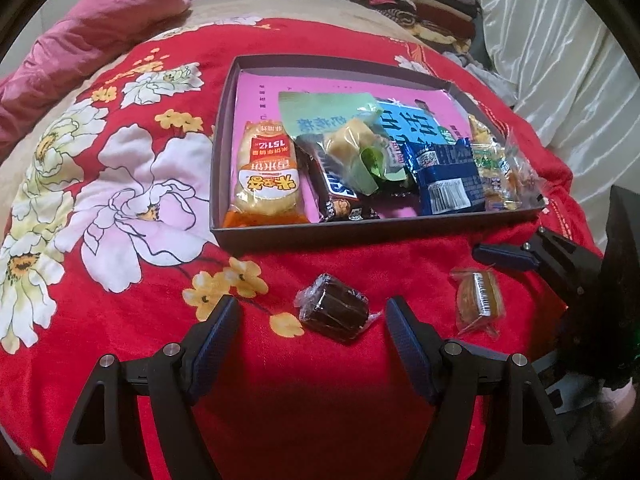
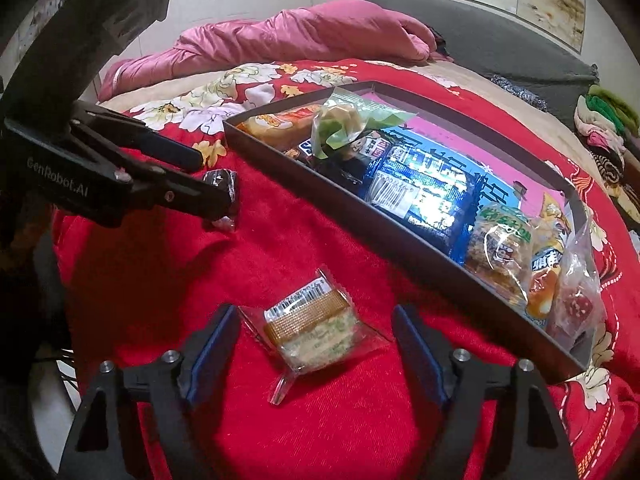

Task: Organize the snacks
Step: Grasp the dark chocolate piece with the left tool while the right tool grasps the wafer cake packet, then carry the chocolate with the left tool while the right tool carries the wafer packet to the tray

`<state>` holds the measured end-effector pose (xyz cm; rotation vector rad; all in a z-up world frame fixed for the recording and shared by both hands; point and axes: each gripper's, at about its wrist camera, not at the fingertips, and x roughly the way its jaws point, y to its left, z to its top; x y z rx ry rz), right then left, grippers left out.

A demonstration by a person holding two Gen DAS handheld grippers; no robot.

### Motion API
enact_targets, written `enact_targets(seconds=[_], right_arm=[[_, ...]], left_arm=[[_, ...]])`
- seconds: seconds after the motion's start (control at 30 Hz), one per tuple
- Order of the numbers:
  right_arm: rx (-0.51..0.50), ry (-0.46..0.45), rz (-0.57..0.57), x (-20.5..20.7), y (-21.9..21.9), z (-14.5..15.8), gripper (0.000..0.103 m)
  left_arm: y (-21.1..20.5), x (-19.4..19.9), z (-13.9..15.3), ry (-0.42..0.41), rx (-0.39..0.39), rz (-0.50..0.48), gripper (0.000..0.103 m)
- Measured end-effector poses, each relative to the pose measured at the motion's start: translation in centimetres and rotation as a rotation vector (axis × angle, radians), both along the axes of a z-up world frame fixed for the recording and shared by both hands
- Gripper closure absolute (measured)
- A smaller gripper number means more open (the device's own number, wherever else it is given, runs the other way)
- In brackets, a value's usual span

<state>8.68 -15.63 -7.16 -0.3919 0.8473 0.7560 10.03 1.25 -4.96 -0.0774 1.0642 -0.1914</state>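
Observation:
A dark shallow box [image 1: 360,226] [image 2: 304,196] on the red floral blanket holds several wrapped snacks. A dark brown wrapped cake [image 1: 334,307] lies on the blanket in front of the box, between the open fingers of my left gripper [image 1: 312,312]; it also shows in the right wrist view [image 2: 222,182], partly hidden. A tan wrapped pastry [image 1: 478,298] [image 2: 312,326] lies to its right, between the open fingers of my right gripper [image 2: 316,332]. Neither gripper holds anything. The left gripper [image 2: 212,184] reaches in from the left in the right wrist view.
A pink quilt [image 1: 92,28] [image 2: 280,36] lies bunched at the far side of the bed. Folded clothes [image 1: 416,4] [image 2: 608,128] are stacked beyond the box. A white curtain [image 1: 560,60] hangs on the right. The red blanket [image 1: 300,420] spreads under everything.

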Motion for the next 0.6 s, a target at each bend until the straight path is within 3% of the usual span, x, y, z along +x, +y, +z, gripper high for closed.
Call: enact_targets(seconds=[0.17, 0.4, 0.6], right_arm=[[0.028, 0.019, -0.028, 0.6, -0.5, 0.2, 0.038], [0.07, 0.036, -0.052, 0.9, -1.3, 0.9, 0.045], [0.143, 0.076, -0.063, 1.3, -2.1, 1.4, 0.045]], left_arm=[[-0.4, 0.0, -0.1, -0.009, 0.004, -0.005, 0.029], [-1.1, 0.2, -0.7, 0.0, 0.008, -0.02, 0.061], [-1.0, 0.2, -0.8, -0.001, -0.002, -0.019, 0.065]])
